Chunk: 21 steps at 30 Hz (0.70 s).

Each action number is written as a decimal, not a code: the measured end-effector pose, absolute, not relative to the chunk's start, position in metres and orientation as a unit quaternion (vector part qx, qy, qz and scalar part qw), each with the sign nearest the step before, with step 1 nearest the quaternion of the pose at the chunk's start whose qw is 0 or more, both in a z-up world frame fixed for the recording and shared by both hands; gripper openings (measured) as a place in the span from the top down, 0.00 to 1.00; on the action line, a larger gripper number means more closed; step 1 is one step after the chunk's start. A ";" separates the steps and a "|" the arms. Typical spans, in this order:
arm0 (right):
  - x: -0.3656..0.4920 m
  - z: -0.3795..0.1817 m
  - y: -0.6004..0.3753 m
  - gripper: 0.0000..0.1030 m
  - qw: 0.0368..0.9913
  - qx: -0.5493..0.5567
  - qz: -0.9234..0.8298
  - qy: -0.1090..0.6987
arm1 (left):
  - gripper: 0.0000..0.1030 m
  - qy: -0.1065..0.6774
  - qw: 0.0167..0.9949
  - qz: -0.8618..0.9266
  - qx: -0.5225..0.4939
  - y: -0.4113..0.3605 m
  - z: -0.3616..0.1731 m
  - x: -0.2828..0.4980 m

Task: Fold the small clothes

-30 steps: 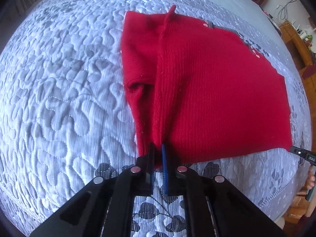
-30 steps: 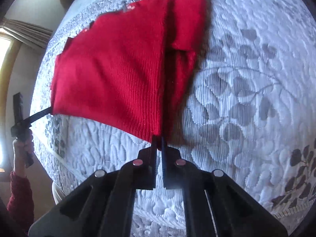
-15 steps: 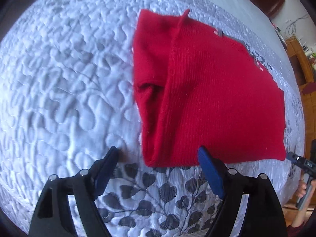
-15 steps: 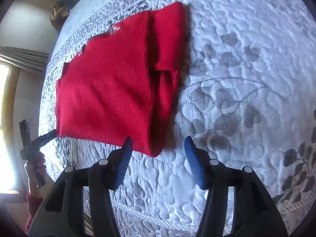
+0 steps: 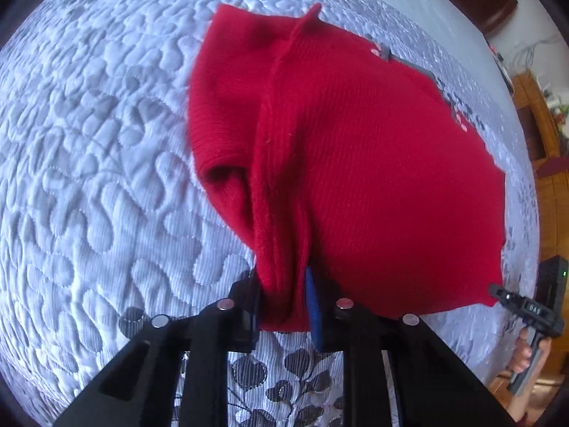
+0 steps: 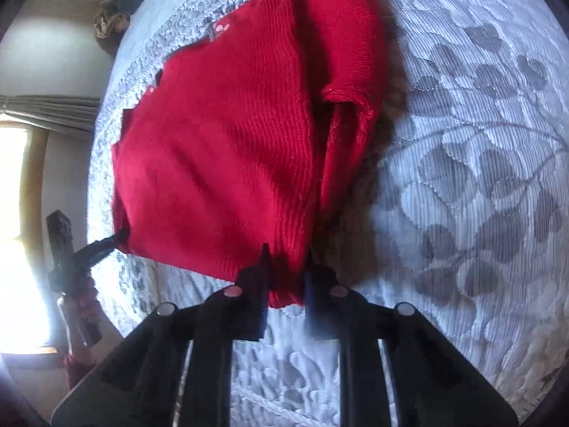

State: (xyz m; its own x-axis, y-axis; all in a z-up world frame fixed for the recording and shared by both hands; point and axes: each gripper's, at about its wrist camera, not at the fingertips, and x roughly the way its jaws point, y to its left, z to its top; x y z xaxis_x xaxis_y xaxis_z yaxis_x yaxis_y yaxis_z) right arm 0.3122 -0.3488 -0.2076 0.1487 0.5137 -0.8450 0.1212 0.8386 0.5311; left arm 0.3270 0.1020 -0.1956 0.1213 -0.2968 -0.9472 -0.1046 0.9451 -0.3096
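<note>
A red knit sweater [image 5: 373,163] lies partly folded on a white quilted bedspread [image 5: 89,178], a sleeve tucked along one side. My left gripper [image 5: 282,299] is shut on a thick bunch of the sweater's near hem corner. In the right wrist view the same sweater [image 6: 220,149] spreads away from my right gripper [image 6: 286,281], which is shut on the opposite near corner of the hem. Each gripper shows in the other's view at the sweater's far corner: the right one [image 5: 512,299], the left one [image 6: 103,245].
The bedspread [image 6: 480,142] has grey leaf patterns and runs wide on both sides. Wooden furniture [image 5: 544,135] stands past the bed's edge at right. A bright window with a curtain [image 6: 21,185] is at left in the right wrist view.
Both grippers opened and let go of the hem half a second ago, then moved in and shut again on thicker bunches of the sweater's near corners.
</note>
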 end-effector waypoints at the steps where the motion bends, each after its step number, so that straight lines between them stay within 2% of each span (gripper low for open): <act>1: 0.310 -0.203 -0.350 0.88 0.719 0.246 0.138 0.635 | 0.82 0.656 0.734 -0.065 -0.161 0.105 -0.193 0.325; 11: 0.255 -0.150 -0.364 0.93 0.735 0.206 0.151 0.628 | 0.84 0.645 0.744 -0.102 -0.138 0.105 -0.145 0.265; 21: 0.145 -0.140 -0.386 0.94 0.732 0.176 0.152 0.640 | 0.84 0.666 0.729 -0.123 -0.101 0.077 -0.146 0.163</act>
State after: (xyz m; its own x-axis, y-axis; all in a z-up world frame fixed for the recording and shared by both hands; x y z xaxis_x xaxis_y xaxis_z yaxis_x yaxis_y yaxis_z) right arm 0.1447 -0.3865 -0.1395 0.1339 0.4482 -0.8839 0.0022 0.8918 0.4525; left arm 0.1626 0.0767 -0.1464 0.0832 -0.3147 -0.9455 0.0445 0.9491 -0.3120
